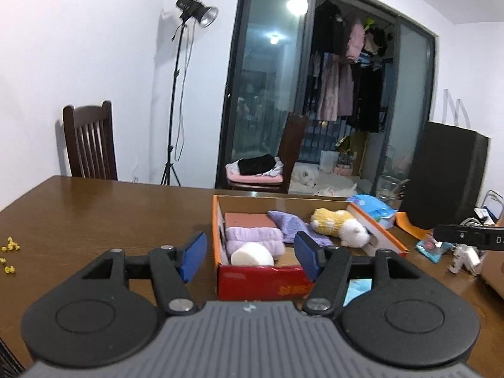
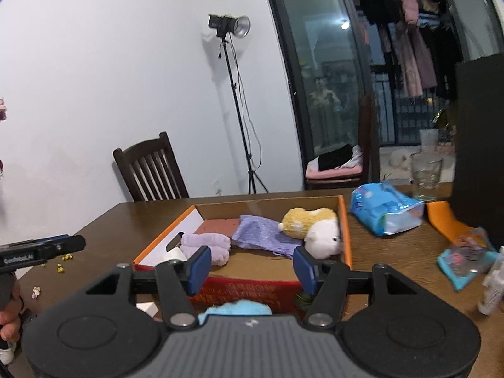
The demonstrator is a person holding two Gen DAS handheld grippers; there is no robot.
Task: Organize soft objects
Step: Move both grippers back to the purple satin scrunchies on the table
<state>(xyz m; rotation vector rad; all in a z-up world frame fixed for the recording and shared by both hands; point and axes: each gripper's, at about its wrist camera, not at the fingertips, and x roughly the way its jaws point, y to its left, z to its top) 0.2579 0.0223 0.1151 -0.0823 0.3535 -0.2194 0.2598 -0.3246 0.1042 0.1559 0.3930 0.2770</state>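
Note:
A red and orange cardboard box (image 1: 261,278) (image 2: 346,236) sits on the wooden table. It holds a rolled lilac towel (image 1: 252,237) (image 2: 206,242), a white soft roll (image 1: 252,254) (image 2: 174,255), a purple cloth (image 1: 291,223) (image 2: 261,230) and a yellow and white plush toy (image 1: 340,225) (image 2: 312,226). A light blue soft item (image 1: 357,288) (image 2: 236,308) lies on the table just in front of the box. My left gripper (image 1: 250,256) is open and empty at the box's near wall. My right gripper (image 2: 252,266) is open and empty above that wall.
A blue tissue pack (image 2: 386,211) (image 1: 375,209), a glass (image 2: 425,173), an orange sheet (image 2: 445,220) and a dark box (image 1: 444,173) stand right of the box. Small packets (image 2: 466,260) lie at the right. Yellow crumbs (image 1: 9,247) lie at the left. Chairs stand behind the table.

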